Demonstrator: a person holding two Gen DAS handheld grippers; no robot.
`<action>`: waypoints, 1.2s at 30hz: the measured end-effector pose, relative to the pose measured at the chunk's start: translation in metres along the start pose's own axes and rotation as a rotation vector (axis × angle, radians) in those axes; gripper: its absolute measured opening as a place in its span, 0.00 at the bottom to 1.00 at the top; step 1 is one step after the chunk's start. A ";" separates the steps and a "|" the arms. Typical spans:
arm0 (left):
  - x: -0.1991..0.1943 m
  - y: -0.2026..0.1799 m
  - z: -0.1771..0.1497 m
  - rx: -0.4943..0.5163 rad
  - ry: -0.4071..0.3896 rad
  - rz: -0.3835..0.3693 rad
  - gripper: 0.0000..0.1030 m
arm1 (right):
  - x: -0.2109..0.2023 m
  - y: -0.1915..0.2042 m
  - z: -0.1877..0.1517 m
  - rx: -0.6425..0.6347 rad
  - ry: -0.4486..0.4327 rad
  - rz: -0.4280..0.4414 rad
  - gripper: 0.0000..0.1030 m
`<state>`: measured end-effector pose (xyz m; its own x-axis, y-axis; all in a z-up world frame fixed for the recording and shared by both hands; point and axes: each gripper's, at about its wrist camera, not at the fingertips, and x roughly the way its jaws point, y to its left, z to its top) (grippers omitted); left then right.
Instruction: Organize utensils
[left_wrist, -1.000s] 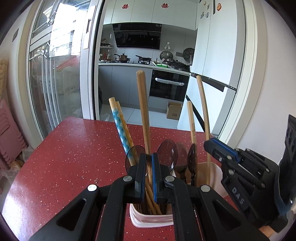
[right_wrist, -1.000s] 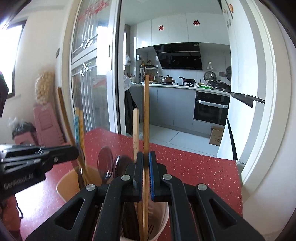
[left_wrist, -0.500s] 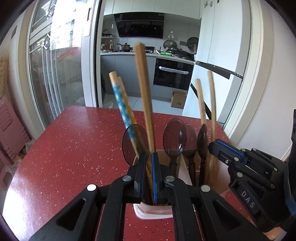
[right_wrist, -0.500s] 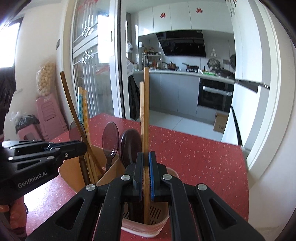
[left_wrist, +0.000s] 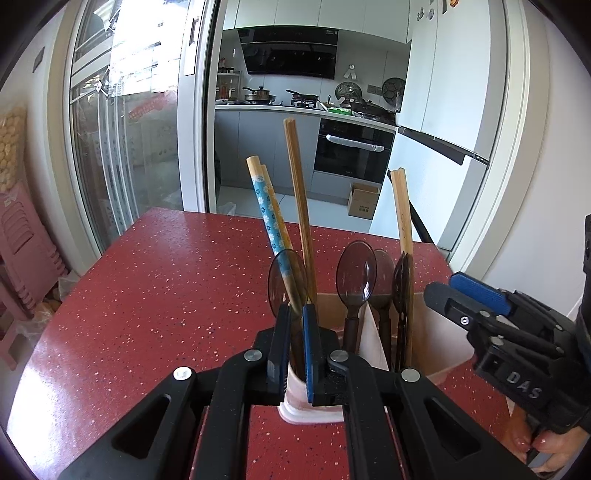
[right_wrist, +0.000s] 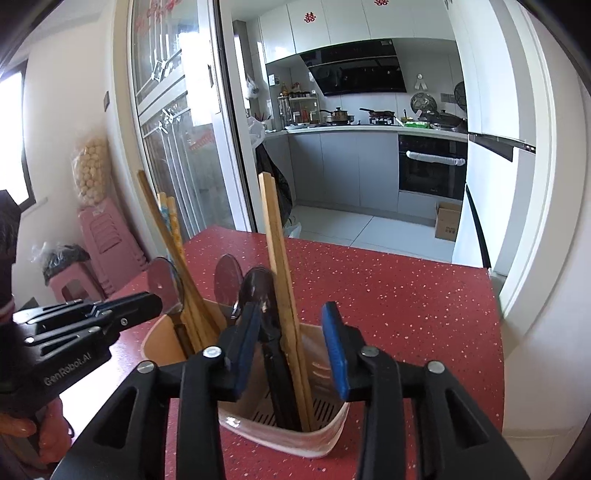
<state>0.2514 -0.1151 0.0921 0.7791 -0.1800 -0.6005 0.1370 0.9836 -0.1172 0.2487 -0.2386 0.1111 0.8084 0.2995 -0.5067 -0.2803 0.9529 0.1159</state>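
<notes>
in the left wrist view the left tool (left_wrist: 295, 345) is clenched on wooden chopsticks (left_wrist: 300, 218) standing in the utensil holder (left_wrist: 439, 332) on the red counter (left_wrist: 155, 295), while in the right wrist view the right tool (right_wrist: 291, 350), its jaws just opened, straddles a released chopstick pair (right_wrist: 279, 273) in that holder.

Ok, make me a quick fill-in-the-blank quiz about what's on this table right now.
1. The utensil holder stands on a ____ speckled table.
2. The left gripper is ____ on chopsticks.
3. The right gripper is ____, with plain chopsticks between its jaws.
4. The spoons stand with bowls pointing ____.

Missing words: red; shut; open; up
</notes>
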 end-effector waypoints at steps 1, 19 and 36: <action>-0.002 0.000 -0.001 0.002 0.001 0.003 0.35 | -0.003 0.001 0.000 0.004 0.002 0.001 0.45; -0.035 0.007 -0.032 0.029 0.066 0.057 0.35 | -0.048 0.012 -0.026 0.112 0.144 0.029 0.67; -0.063 0.035 -0.086 -0.007 0.120 0.053 0.73 | -0.069 0.030 -0.081 0.132 0.266 -0.055 0.77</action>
<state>0.1547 -0.0703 0.0575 0.7062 -0.1275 -0.6965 0.0928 0.9918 -0.0874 0.1425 -0.2343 0.0801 0.6513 0.2411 -0.7195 -0.1561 0.9705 0.1839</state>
